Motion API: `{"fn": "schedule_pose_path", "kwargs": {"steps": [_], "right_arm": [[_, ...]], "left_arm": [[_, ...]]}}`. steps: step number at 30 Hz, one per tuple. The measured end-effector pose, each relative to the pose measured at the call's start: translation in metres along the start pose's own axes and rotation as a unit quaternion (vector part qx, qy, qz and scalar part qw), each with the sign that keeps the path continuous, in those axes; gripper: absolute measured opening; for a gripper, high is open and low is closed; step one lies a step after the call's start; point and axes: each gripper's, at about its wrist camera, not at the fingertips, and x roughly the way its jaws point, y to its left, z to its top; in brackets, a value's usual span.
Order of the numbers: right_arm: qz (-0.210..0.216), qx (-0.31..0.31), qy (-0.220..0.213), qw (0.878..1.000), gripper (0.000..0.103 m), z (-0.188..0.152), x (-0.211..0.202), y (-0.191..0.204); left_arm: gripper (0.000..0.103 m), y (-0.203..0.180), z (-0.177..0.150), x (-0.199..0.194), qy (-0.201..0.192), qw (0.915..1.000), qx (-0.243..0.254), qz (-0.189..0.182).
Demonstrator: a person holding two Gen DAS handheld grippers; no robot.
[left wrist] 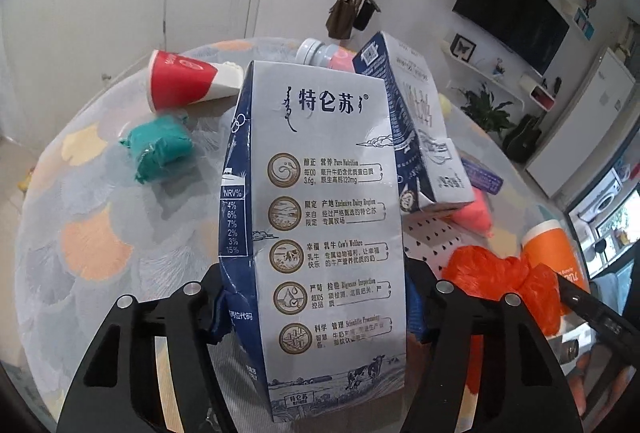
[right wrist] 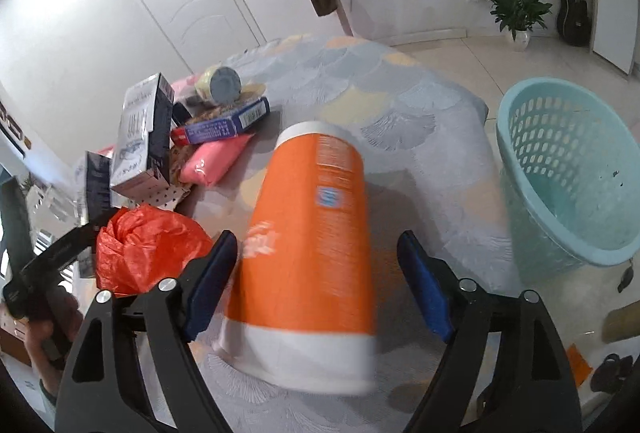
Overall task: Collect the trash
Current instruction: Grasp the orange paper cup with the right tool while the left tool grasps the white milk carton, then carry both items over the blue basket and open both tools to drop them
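Note:
My left gripper (left wrist: 316, 293) is shut on a blue-and-white milk carton (left wrist: 320, 217), held upright above the table. My right gripper (right wrist: 316, 285) is open, its blue pads (right wrist: 212, 285) on either side of an orange-and-white paper cup (right wrist: 308, 253) with gaps on both sides; the cup is blurred and lies tilted over the table. The same cup (left wrist: 552, 253) shows at the right in the left wrist view. A light blue trash basket (right wrist: 568, 173) stands on the floor to the right of the table.
On the patterned tablecloth (left wrist: 88, 233) lie a red paper cup (left wrist: 184, 81), a green wad (left wrist: 160, 147), a second milk carton (left wrist: 412, 121), a pink pouch (right wrist: 212, 161), a blue box (right wrist: 228, 125) and an orange plastic bag (right wrist: 148, 245).

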Motion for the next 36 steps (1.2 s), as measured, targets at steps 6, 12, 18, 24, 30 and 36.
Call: {"fn": "schedule_pose_path", "kwargs": {"steps": [6,12,18,24,30,36], "right_arm": [[0.000,-0.001,-0.005,1.000,0.061,-0.004,-0.006,0.004],[-0.032,-0.023,-0.056,0.998,0.060,0.002,-0.038,0.008],[-0.066,-0.012,-0.105,0.992,0.060,0.023,-0.073,-0.022],[-0.109,0.042,-0.123,0.986,0.060,0.039,-0.095,-0.089],[-0.144,0.102,-0.121,0.977,0.060,0.045,-0.098,-0.157],[-0.180,0.142,-0.103,0.968,0.060,0.043,-0.085,-0.206]], "left_arm": [[0.062,-0.009,-0.006,-0.024,-0.039,0.9992,0.009,-0.006],[0.062,-0.043,-0.001,-0.054,-0.076,0.9961,0.032,-0.032],[0.062,-0.116,0.004,-0.066,-0.080,0.9880,0.091,-0.096],[0.062,-0.219,0.005,-0.044,-0.047,0.9765,0.172,-0.121],[0.062,-0.299,-0.006,0.007,0.001,0.9643,0.205,-0.168],[0.062,-0.346,-0.019,0.069,0.054,0.9539,0.212,-0.206]]}}
